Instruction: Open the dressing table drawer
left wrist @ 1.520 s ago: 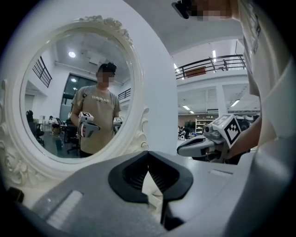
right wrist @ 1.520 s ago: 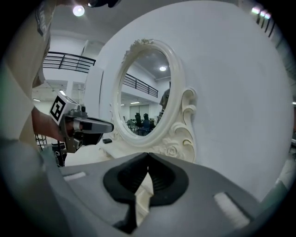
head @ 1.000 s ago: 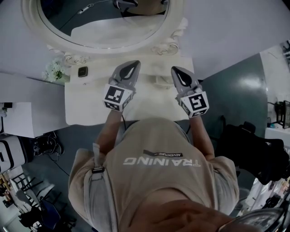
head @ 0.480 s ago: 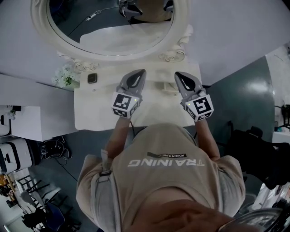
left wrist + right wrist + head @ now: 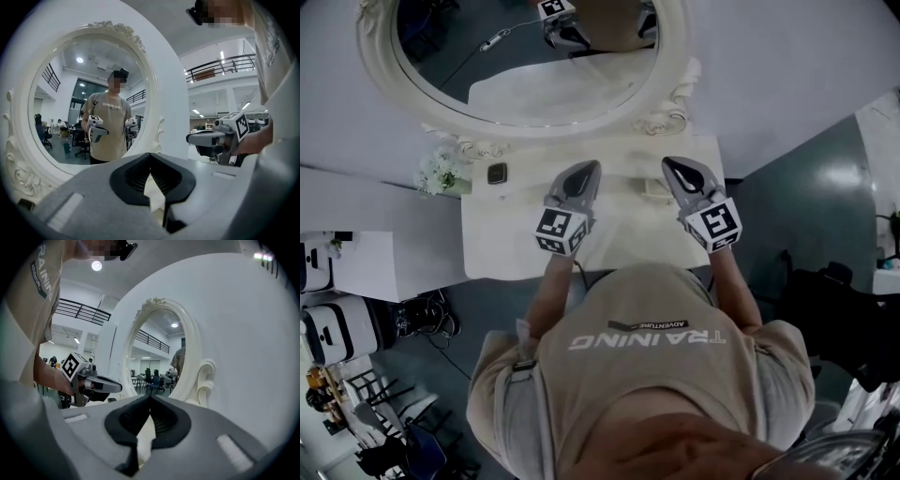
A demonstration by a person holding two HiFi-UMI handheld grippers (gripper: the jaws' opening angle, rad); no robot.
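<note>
I have both grippers above the table (image 5: 499, 255), side by side and pointing toward the mirror (image 5: 525, 66). The left gripper (image 5: 585, 169) has its jaws closed tip to tip with nothing between them, and the right gripper (image 5: 671, 164) is just the same. The drawer is hidden from me; only the table's top and front edge show.

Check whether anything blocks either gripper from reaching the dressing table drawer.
Nothing visible does. Both the left gripper and right gripper are shut and empty above the tabletop. The drawer front itself is out of sight below the tabletop's near edge, so its approach cannot be checked.
</note>
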